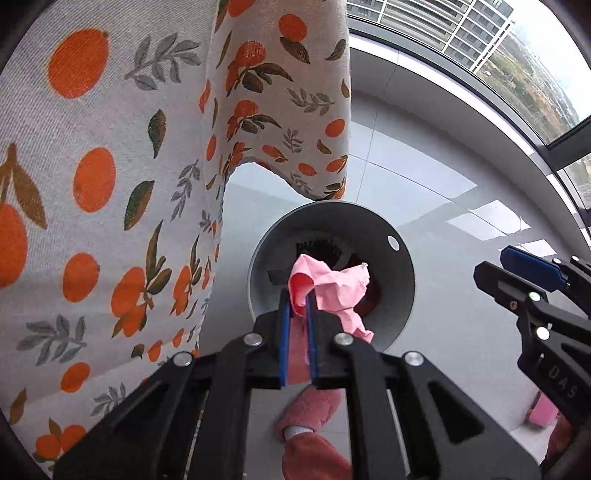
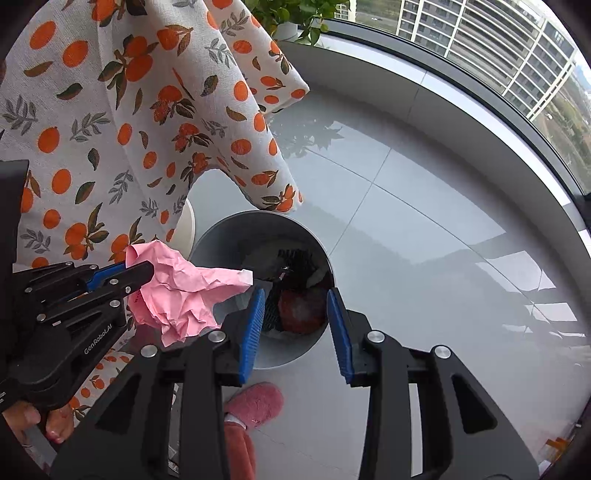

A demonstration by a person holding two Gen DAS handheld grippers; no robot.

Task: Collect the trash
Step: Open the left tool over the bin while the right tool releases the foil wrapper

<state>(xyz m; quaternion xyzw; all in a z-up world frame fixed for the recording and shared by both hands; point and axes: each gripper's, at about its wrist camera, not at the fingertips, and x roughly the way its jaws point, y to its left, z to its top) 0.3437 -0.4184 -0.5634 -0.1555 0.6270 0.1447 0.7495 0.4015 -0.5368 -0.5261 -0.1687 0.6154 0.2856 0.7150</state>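
Observation:
A crumpled pink paper (image 1: 340, 288) hangs over the mouth of a round grey bin (image 1: 402, 280) on the floor. My left gripper (image 1: 298, 302) points down at the bin and is shut on the paper, one fold of which is pinched between its blue pads. In the right wrist view the same paper (image 2: 184, 291) sticks out of the left gripper (image 2: 144, 271) beside the bin (image 2: 221, 236). My right gripper (image 2: 295, 295) stands open above the bin with nothing between its pads. Inside the bin lie a dark mesh piece and a reddish lump (image 2: 301, 308).
A tablecloth printed with oranges (image 1: 92, 184) hangs down close on the left, its corner (image 2: 280, 199) just behind the bin. A person's pink slipper (image 2: 255, 404) stands in front of the bin. Glossy grey floor tiles (image 2: 424, 221) run to a curved window wall; a potted plant (image 2: 291, 14) stands behind.

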